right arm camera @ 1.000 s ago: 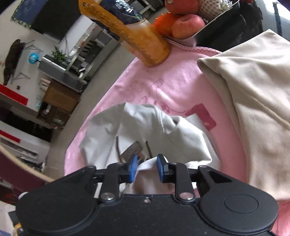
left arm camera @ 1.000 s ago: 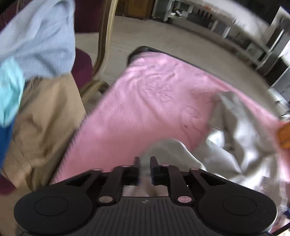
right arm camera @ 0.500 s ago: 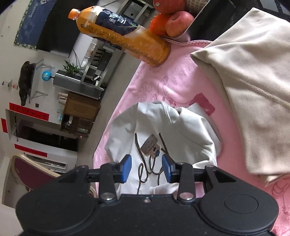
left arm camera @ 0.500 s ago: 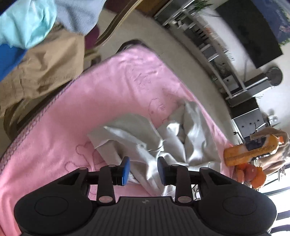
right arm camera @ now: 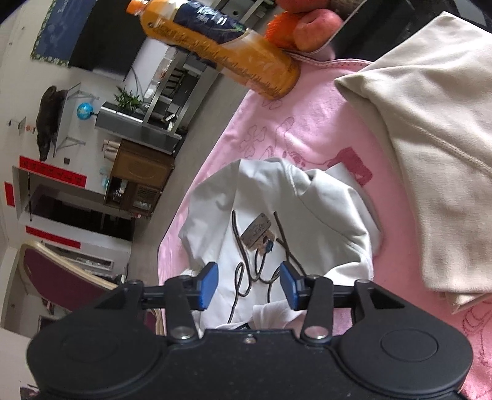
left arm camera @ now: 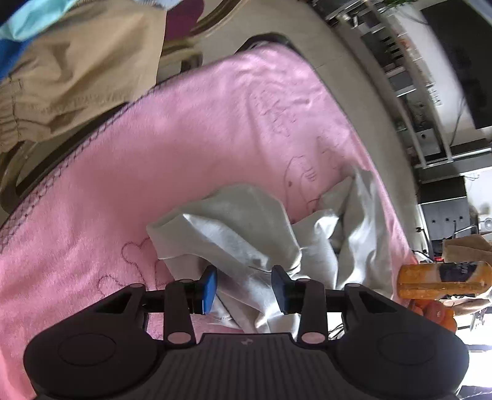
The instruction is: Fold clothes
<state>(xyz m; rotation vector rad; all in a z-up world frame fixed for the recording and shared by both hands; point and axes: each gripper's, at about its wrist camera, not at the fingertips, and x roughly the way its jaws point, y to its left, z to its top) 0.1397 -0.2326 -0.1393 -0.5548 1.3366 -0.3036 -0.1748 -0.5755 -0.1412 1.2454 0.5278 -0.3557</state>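
Observation:
A crumpled white garment (left arm camera: 261, 234) lies on the pink blanket (left arm camera: 172, 147). In the right wrist view the same white garment (right arm camera: 276, 215) shows a dark cord and a hang tag (right arm camera: 256, 229). My left gripper (left arm camera: 244, 289) hovers over its near edge, jaws opening, pads apart from the cloth. My right gripper (right arm camera: 249, 284) hangs over the corded part, jaws opening too, with nothing pressed between the pads. A folded beige garment (right arm camera: 430, 147) lies on the blanket (right arm camera: 323, 132) to the right.
An orange drink bottle (right arm camera: 221, 52) and a tray of fruit (right arm camera: 307, 27) sit at the blanket's far edge. A heap of tan, blue and turquoise clothes (left arm camera: 77, 67) rests on a maroon chair (right arm camera: 58, 277) beside the table. Shelves and floor lie beyond.
Both grippers, shut on the white garment a second ago, have spread their jaws and let it drop onto the blanket. The left gripper has rolled and tipped down.

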